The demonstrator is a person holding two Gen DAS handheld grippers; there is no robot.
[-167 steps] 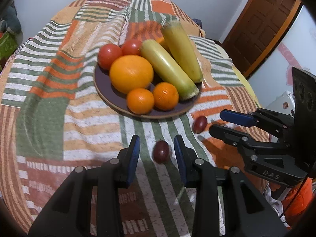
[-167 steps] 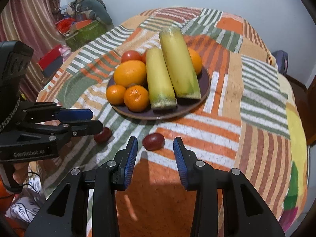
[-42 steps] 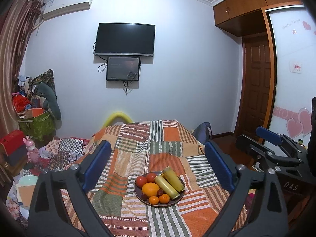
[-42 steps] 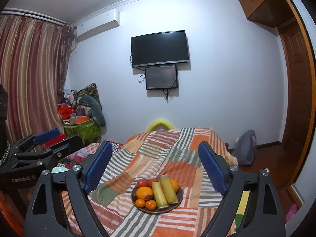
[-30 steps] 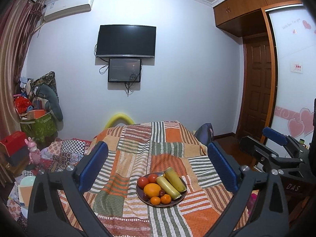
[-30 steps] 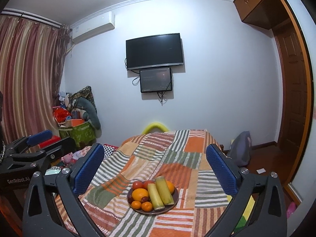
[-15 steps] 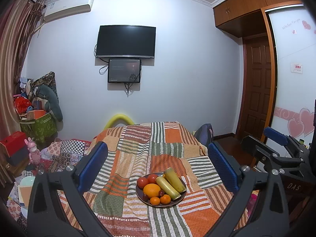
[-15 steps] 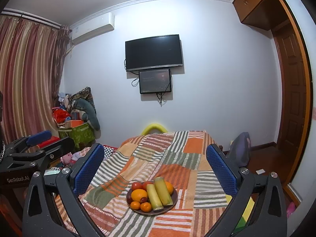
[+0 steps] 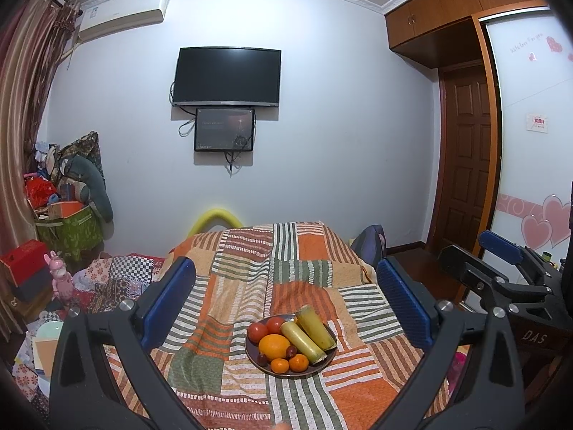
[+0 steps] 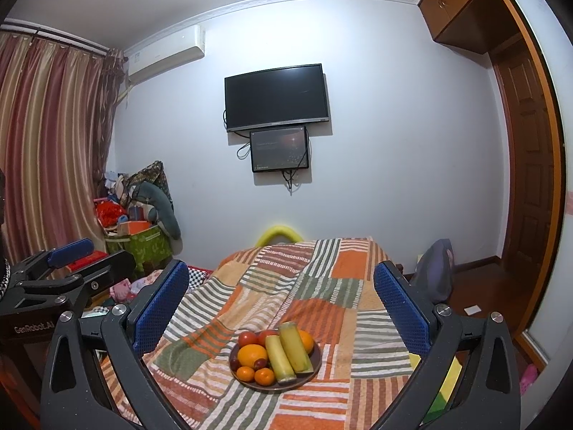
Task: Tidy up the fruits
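1. Left gripper (image 9: 286, 301): matt black plastic frame with bright metal screw heads; finger pads (image 9: 168, 301) of blue, finely dimpled rubbery material.
2. Right gripper (image 10: 283, 308): same matt black plastic and textured blue pads (image 10: 401, 308).
3. Plate (image 10: 316, 358): dark, smooth, faintly glossy glaze; holds fruit.
4. Large orange (image 10: 252, 355), at 9 o'clock on the plate: pebbled, slightly shiny peel.
5. Tomatoes (image 9: 266, 329), at 11 o'clock: smooth, glossy skin.
6. Corn cobs (image 10: 289, 352): pale yellow-green husk, smooth, satin sheen.
7. Blanket (image 9: 286, 276): woven cloth, matt, coarse ribbed stripes.
8. Door (image 9: 465, 165): dark varnished wood, semi-gloss.
9. Television (image 10: 276, 97): glossy black screen.
10. Curtain (image 10: 46, 150): striped cloth with sheen.
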